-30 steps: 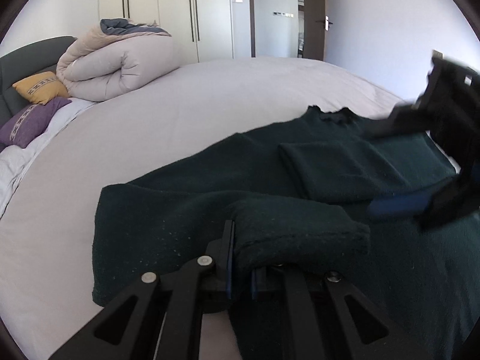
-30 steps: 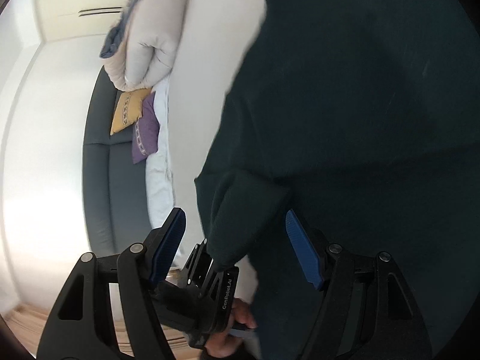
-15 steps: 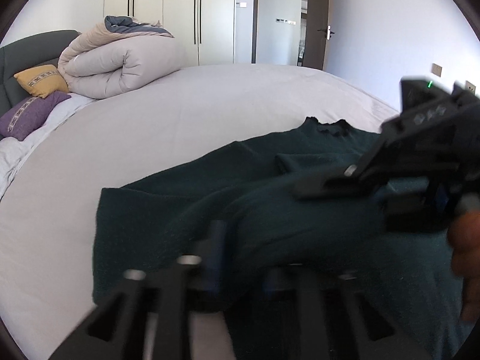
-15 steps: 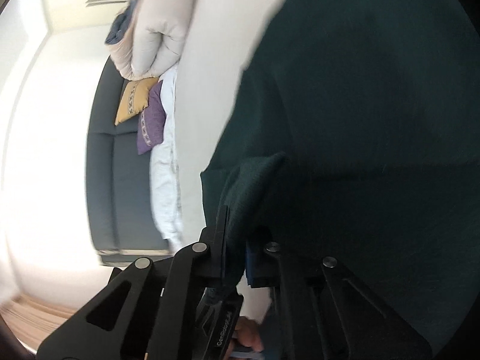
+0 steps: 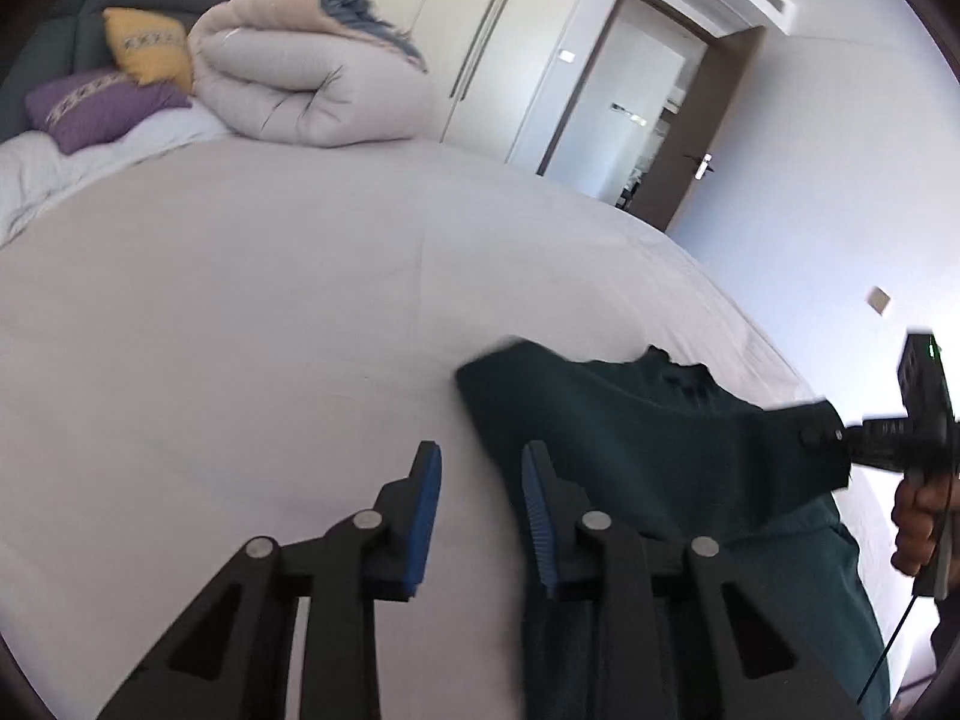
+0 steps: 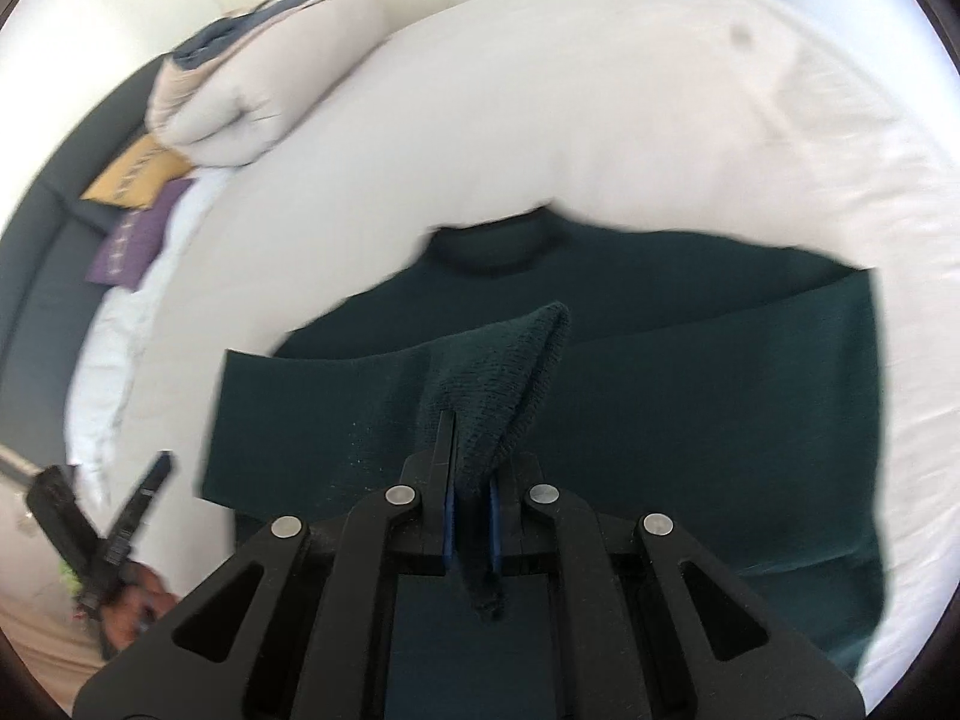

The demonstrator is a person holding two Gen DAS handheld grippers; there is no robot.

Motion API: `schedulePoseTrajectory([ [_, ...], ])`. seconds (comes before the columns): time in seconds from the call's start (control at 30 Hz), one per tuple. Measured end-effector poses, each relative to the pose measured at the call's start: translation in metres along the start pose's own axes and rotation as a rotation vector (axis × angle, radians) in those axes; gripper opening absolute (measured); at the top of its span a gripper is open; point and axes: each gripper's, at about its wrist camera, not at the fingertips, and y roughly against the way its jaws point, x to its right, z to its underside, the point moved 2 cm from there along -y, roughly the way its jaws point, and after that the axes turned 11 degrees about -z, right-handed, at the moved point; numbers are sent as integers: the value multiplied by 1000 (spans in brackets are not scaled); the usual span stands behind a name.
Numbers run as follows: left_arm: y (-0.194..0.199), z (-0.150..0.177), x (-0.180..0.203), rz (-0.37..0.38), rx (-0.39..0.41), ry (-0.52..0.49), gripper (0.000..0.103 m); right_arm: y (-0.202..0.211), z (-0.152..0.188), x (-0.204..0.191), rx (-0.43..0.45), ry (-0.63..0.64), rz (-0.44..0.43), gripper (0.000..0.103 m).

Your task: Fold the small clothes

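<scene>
A dark green knit sweater [image 6: 690, 372] lies spread on the white bed, collar [image 6: 498, 246] at the far side. My right gripper [image 6: 471, 516] is shut on a sleeve [image 6: 510, 372] of the sweater and holds it raised over the sweater's body. In the left wrist view the sweater [image 5: 630, 438] lies to the right, one flap lifted by the right gripper [image 5: 840, 438]. My left gripper [image 5: 480, 498] is open and empty above the sheet, just left of the sweater's edge.
The bed sheet [image 5: 240, 312] stretches wide to the left. A rolled duvet [image 5: 312, 90] with yellow [image 5: 150, 48] and purple [image 5: 102, 108] cushions lies at the headboard. A wardrobe and open door [image 5: 648, 114] stand behind. The left gripper shows in the right wrist view [image 6: 120, 534].
My left gripper let go of the sleeve, opened and pulled away to the left. My right gripper closed on the sleeve and carried it up over the sweater.
</scene>
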Motion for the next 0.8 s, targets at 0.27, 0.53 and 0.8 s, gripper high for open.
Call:
schedulePoseTrajectory([
  [0.27,-24,3,11,65,-62,-13,29,-16,-9,78,-7,-82,57,7],
  [0.53,-58,2,39,55,-143,-111,29,-30,4,102,-13,-95,85,7],
  [0.8,-64,31,66,-50,-192,-281,31,-28,11,119,4,-140,79,7],
])
